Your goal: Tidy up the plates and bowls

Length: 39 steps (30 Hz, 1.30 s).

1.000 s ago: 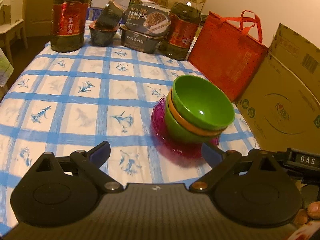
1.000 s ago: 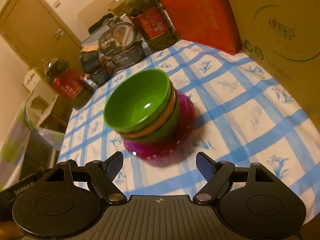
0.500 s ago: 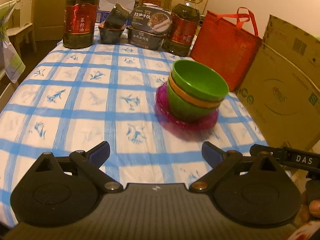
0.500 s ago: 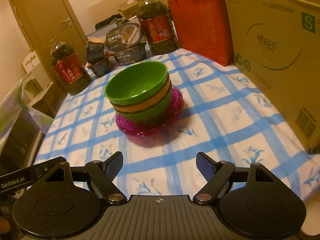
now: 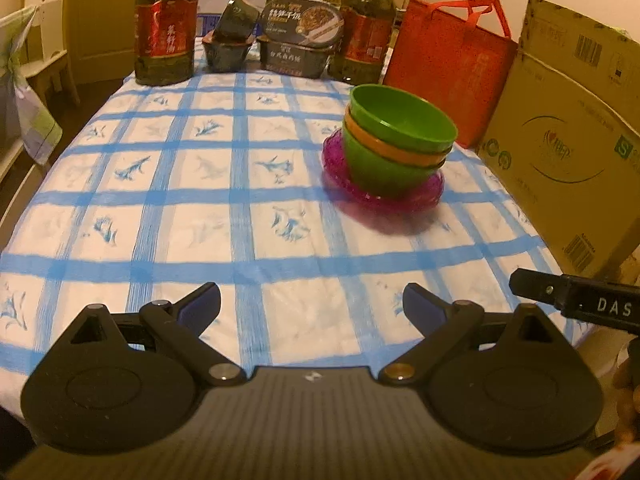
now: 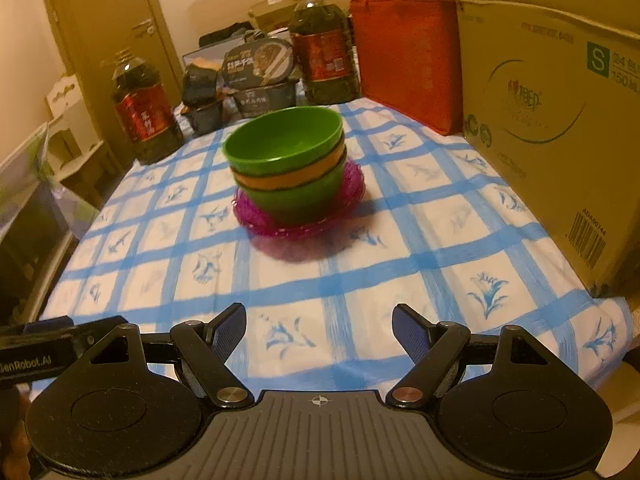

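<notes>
A stack of bowls [image 5: 394,144] [image 6: 288,160], green over orange over green, sits on purple plates [image 5: 384,192] [image 6: 300,220] on the blue-checked tablecloth [image 5: 240,208] [image 6: 440,240]. The stack stands right of centre in the left wrist view and in the middle of the right wrist view. My left gripper [image 5: 312,306] hangs open over the near edge of the table, well short of the stack, with nothing between its fingers. My right gripper [image 6: 318,324] is open too, empty, near the front edge. Part of the right gripper's body [image 5: 576,300] shows at the right of the left view.
Two oil bottles [image 5: 164,28] [image 5: 368,28] and dark food containers [image 5: 300,40] line the far edge. A red bag [image 5: 448,60] and a large cardboard box [image 5: 568,152] stand along the right side. A chair [image 5: 36,40] is at the far left.
Both grippers have drawn back from the bowl stack toward the near edge, so the stack looks smaller and farther. The right view has rolled to level. Both stay open.
</notes>
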Each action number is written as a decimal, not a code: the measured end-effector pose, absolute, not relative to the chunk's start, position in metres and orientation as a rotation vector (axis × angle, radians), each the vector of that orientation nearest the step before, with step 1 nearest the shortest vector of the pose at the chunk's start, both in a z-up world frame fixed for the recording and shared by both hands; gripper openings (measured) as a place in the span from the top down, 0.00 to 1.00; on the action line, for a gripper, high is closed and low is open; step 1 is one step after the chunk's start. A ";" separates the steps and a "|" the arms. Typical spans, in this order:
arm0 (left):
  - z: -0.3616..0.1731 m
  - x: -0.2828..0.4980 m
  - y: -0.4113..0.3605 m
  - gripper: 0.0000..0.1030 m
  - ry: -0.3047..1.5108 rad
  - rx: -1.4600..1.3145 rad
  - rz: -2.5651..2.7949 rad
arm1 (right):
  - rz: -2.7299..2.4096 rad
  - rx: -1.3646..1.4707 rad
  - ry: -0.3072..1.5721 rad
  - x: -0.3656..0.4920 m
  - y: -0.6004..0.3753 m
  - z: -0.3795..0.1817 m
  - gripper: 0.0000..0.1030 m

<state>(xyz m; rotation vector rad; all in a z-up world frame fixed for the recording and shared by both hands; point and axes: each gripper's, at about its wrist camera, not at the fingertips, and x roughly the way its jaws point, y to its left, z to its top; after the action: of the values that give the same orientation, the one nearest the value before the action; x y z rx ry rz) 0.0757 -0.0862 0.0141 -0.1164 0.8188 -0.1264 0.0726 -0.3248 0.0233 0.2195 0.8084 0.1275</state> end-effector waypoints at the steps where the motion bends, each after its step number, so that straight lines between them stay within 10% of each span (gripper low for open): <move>1: 0.013 0.075 -0.085 0.06 0.822 -0.117 -0.123 | 0.127 0.210 0.808 0.071 -0.323 0.023 0.23; 39: 0.008 0.053 -0.088 0.07 0.838 -0.078 -0.140 | 0.137 0.144 0.819 0.045 -0.302 0.018 0.23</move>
<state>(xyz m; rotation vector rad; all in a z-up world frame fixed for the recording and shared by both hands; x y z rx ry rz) 0.0533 -0.0883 0.0084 -0.0781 0.8382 -0.1399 0.0446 -0.3015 0.0178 0.1439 0.8187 0.1374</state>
